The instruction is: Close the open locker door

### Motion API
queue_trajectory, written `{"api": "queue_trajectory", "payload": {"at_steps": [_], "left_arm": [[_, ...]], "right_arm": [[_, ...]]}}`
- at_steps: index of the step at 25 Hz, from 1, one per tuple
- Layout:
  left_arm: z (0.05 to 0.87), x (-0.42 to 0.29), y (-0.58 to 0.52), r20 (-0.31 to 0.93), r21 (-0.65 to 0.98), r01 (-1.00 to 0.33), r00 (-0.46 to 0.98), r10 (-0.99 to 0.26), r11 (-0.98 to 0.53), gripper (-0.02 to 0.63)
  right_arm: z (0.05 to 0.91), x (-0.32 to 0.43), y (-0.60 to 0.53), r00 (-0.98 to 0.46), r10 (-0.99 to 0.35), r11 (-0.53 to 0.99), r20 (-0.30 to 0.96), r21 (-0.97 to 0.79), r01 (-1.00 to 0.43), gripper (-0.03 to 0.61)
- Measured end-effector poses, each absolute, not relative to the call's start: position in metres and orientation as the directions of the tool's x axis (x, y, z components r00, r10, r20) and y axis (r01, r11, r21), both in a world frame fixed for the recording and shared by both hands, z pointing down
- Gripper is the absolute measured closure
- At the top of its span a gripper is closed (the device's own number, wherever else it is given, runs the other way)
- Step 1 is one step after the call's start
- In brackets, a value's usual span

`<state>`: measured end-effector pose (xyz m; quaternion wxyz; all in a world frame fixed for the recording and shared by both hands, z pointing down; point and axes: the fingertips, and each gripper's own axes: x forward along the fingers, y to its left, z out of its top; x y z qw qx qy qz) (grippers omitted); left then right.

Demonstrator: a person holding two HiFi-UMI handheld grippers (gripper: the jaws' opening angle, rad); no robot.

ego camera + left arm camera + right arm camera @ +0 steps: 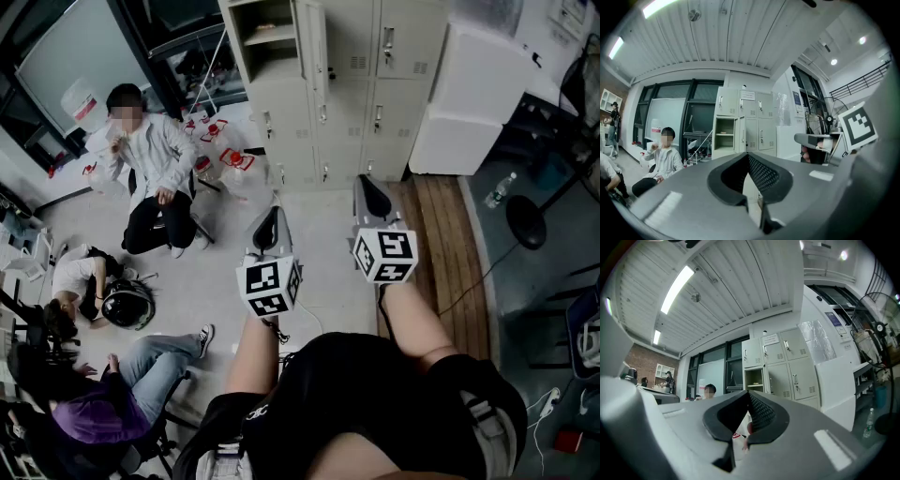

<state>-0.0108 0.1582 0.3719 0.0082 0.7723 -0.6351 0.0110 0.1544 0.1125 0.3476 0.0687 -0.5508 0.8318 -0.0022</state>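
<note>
A block of beige lockers point(356, 84) stands at the far side of the room. Its upper left compartment point(267, 37) is open, and its door point(312, 42) swings out towards me, edge-on. The left gripper view shows the same compartment point(723, 133) with its door point(740, 133), as does the right gripper view with compartment point(753, 379) and door point(766, 377). My left gripper point(267, 228) and right gripper point(372, 197) are held side by side, level, well short of the lockers. Both are shut with nothing between the jaws, left point(748, 155) and right point(749, 392).
A person in a white jacket point(155, 159) sits on the floor left of the lockers, beside red-and-white items point(225, 155). Two more people point(80, 281) point(150, 361) are low at the left. A white cabinet point(473, 94), a bottle point(500, 190) and a black stand base point(525, 220) are on the right.
</note>
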Motion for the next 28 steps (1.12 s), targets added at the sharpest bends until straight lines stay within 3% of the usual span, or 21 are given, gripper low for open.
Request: {"api": "queue_trajectory", "payload": {"at_steps": [28], "left_arm": [[0.359, 0.058, 0.140, 0.012, -0.022, -0.993, 0.115, -0.993, -0.115, 0.614]], "right_arm": [[0.340, 0.199, 0.090, -0.500, -0.855, 0.512, -0.135, -0.067, -0.857, 0.566]]}}
